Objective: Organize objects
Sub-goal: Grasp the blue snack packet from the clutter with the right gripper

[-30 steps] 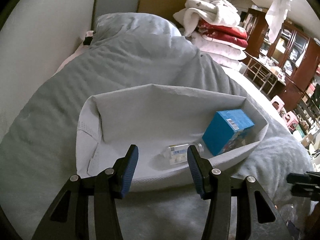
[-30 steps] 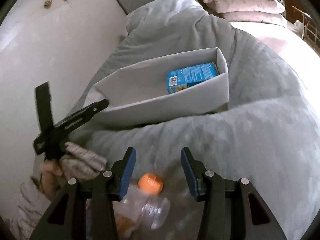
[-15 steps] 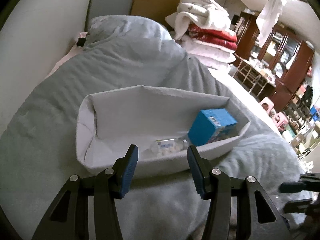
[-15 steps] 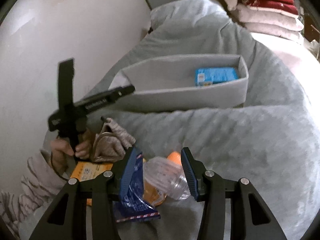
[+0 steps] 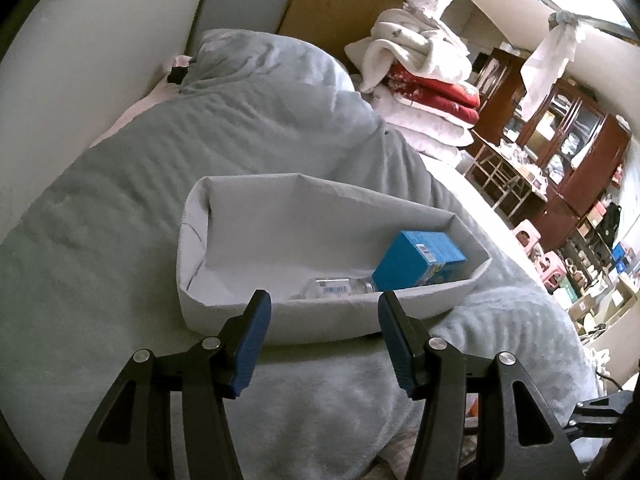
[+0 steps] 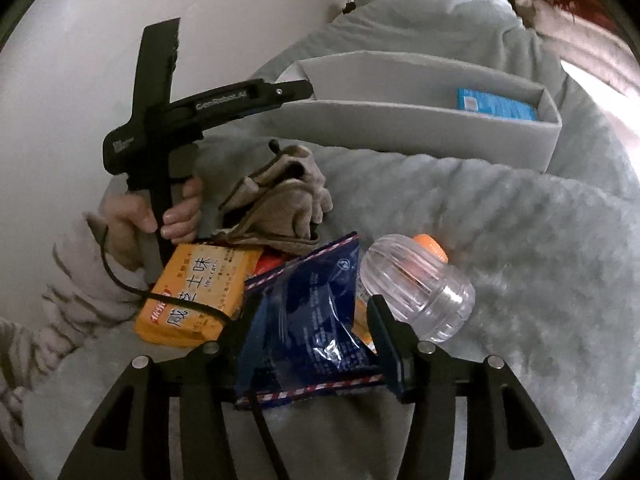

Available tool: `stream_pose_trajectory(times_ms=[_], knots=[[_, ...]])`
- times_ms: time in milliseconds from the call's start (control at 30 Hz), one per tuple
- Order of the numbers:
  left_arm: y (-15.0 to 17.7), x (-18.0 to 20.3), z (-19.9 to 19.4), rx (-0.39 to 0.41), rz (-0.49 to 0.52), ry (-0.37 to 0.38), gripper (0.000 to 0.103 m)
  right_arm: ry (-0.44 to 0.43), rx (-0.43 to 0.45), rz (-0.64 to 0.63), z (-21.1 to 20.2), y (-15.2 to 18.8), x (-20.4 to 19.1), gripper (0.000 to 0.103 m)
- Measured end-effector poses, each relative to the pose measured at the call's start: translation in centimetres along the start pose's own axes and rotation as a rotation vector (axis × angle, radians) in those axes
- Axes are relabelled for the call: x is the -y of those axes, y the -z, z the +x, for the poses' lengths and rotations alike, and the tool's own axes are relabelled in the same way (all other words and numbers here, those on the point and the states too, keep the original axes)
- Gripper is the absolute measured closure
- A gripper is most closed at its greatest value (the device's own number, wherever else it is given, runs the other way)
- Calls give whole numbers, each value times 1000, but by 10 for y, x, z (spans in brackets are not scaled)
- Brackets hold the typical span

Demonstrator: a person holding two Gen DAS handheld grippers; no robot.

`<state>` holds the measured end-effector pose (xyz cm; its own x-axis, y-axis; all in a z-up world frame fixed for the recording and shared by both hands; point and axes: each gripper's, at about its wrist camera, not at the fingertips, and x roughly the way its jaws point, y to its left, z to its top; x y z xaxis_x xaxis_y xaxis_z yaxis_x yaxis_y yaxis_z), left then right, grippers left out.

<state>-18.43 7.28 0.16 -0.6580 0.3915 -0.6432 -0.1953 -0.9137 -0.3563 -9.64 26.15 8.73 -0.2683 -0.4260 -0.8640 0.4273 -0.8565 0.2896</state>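
Bin [image 5: 320, 320] holds one blue box [image 5: 416, 258] and one bottle [image 5: 340, 286].

Grey fabric bin [image 5: 280, 320] on the bed holds a blue box [image 5: 416, 260] and a clear bottle [image 5: 336, 287]; blue packet [image 6: 312, 320], orange-capped jar [image 6: 416, 284] lie outside.

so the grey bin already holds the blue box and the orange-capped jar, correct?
Not quite. The grey bin holds the blue box and a small clear bottle, as the left wrist view shows. The orange-capped jar lies outside on the blanket, seen in the right wrist view.
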Motion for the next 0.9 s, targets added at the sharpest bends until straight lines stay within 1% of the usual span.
stream_pose_trajectory(times_ms=[167,200,233,300,333,367,433,567,633,733,800,900], knots=[[1,0,2,-9,3,-2,49,23,-6,-29,1,4,-3,52],[1,0,2,-10,4,-1,49,35,-6,-38,1,5,-4,50],[1,0,2,-10,4,-1,49,48,-9,-47,2,5,-7,47],[1,0,2,-12,6,-3,49,57,-46,-80,6,2,-16,29],[1,1,3,-14,8,-4,49,72,-69,-103,8,2,-22,29],[1,1,3,-14,10,-4,49,109,-73,-127,9,4,-26,29],[1,1,4,-14,14,-5,49,138,-67,-151,9,5,-30,29],[1,1,4,-12,13,-4,49,164,-48,-138,6,9,-27,39],[1,1,3,-8,13,-3,49,177,-36,-137,2,11,-28,40],[1,1,3,-5,13,-3,49,221,-10,-156,-7,13,-33,42],[1,1,2,-2,13,-2,49,220,20,-155,-16,10,-34,43],[0,2,0,7,14,2,49,187,71,-114,-34,7,-26,43]])
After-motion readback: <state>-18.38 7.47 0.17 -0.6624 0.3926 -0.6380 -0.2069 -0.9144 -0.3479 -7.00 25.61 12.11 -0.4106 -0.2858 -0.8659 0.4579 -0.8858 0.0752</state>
